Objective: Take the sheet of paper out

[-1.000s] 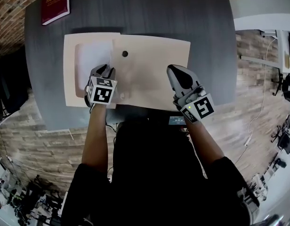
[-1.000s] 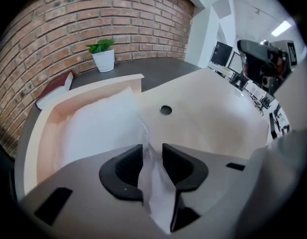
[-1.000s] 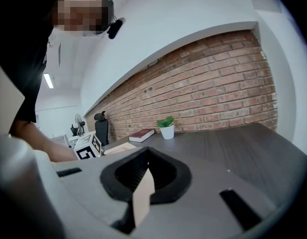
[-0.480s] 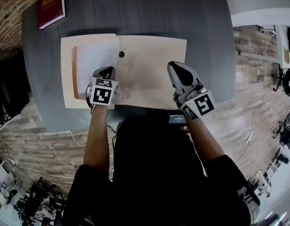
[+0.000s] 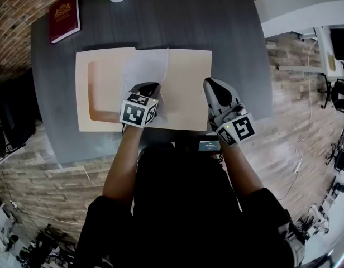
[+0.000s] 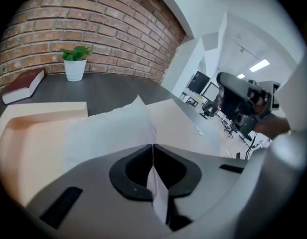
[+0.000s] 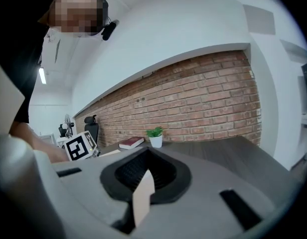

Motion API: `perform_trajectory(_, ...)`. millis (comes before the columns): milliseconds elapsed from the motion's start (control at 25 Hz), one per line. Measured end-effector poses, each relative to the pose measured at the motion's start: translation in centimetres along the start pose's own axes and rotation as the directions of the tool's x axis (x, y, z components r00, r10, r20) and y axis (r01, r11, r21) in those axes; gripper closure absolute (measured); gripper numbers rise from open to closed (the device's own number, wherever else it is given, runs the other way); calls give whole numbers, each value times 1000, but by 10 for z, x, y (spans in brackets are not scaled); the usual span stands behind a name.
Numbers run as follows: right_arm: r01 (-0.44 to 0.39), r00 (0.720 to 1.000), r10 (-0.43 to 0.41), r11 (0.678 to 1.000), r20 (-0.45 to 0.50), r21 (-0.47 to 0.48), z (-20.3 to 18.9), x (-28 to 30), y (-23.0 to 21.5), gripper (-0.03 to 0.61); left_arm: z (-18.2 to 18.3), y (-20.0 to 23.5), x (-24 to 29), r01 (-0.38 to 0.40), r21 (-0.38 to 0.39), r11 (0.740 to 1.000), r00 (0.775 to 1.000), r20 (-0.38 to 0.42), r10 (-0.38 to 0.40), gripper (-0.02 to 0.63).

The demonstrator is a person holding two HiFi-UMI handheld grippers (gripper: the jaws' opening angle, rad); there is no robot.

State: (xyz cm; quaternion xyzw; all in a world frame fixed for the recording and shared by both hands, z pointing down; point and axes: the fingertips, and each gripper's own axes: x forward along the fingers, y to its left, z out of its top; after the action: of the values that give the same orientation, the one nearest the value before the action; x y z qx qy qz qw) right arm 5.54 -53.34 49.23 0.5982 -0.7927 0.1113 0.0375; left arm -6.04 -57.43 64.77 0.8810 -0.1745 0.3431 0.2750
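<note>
Pinching a white paper sheet (image 5: 144,66), the left gripper (image 5: 148,87) tilts down over a beige card folder (image 5: 85,94). The right gripper (image 5: 211,82), near level, clamps its edge.

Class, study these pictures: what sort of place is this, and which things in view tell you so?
Probably an office or workroom: a dark desk with a red book, computer monitors in the room beyond, and an office chair by the brick wall.
</note>
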Motion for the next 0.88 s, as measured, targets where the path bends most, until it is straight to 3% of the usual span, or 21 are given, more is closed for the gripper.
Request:
perform_trajectory(200,44,998,-44,999,48,-10,17,-30,-4,575,26,-42,-14,60,34,998,995,77,-62,612)
perform_trajectory(400,22,996,-20,999,88,-29,31,-57,-3,575,53,-82,-50,49,100,994,983,171,-65,614)
perform_trajectory(560,-41,991,46,998,123,-41,40,-86,8,575,69,-117,-94,2,139,990,966,257,-38,614)
perform_trajectory(720,-122,978,130,991,163,-61,49,-121,25,575,77,-143,-152,-95,125,988,919,392,39,615)
perform_trajectory(880,-190,958,204,978,201,-84,53,-169,40,574,68,-173,-210,-193,77,978,839,530,124,615)
